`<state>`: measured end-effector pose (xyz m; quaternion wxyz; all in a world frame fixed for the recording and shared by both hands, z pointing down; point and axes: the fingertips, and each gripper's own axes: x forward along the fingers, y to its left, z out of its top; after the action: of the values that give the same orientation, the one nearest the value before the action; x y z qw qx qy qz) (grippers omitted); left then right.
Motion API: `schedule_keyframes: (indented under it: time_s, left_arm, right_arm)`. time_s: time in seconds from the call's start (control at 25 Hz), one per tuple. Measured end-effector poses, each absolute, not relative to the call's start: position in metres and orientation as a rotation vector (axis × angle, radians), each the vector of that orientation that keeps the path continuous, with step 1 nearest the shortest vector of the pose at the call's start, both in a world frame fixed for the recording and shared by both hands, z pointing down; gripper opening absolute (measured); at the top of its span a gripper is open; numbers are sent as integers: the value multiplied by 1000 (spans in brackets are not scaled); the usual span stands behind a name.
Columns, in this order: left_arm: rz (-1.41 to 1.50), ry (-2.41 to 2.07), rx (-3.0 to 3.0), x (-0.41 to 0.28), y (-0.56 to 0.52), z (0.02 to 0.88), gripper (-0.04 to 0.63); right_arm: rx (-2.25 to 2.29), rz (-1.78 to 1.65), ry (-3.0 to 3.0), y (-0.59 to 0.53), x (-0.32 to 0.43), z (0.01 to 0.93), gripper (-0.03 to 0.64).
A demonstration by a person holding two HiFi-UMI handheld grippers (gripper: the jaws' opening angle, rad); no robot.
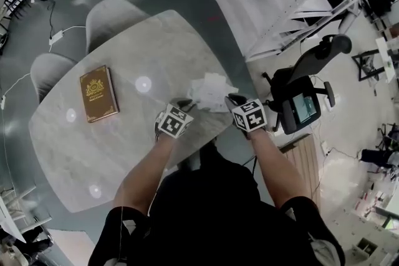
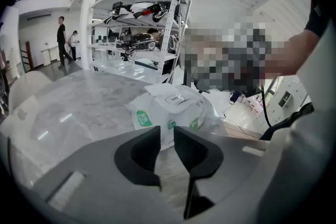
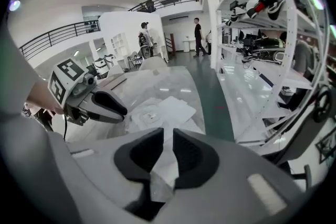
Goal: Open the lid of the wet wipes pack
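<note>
The wet wipes pack [image 1: 211, 91], soft white film with green marks, lies near the right edge of the marble table [image 1: 112, 152]. Its lid label [image 2: 176, 99] faces up and looks flat. My left gripper [image 1: 182, 104] is at the pack's left end. In the left gripper view its jaws [image 2: 166, 134] stand a narrow gap apart with the pack's [image 2: 173, 107] near edge at their tips; whether they press it does not show. My right gripper [image 1: 235, 98] is at the pack's right end. Crumpled white film of the pack [image 3: 157, 113] fills the gap of the right gripper [image 3: 168, 136].
A brown book [image 1: 98, 93] lies on the table's left part. Two grey chairs [image 1: 112, 15] stand at the far side, and a black office chair [image 1: 302, 96] stands right of the table. White shelving [image 3: 273, 34] rises on the right. People [image 3: 198, 34] stand far off.
</note>
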<state>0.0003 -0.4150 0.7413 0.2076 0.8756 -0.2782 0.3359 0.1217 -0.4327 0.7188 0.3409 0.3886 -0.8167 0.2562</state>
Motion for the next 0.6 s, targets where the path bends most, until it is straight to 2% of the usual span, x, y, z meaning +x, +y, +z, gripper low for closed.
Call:
schedule_keyframes:
  time_s: [0.6]
  left_arm:
    - [749, -782, 2561, -42, -328, 666, 60]
  right_arm:
    - [1193, 726, -2125, -295, 86, 686, 58]
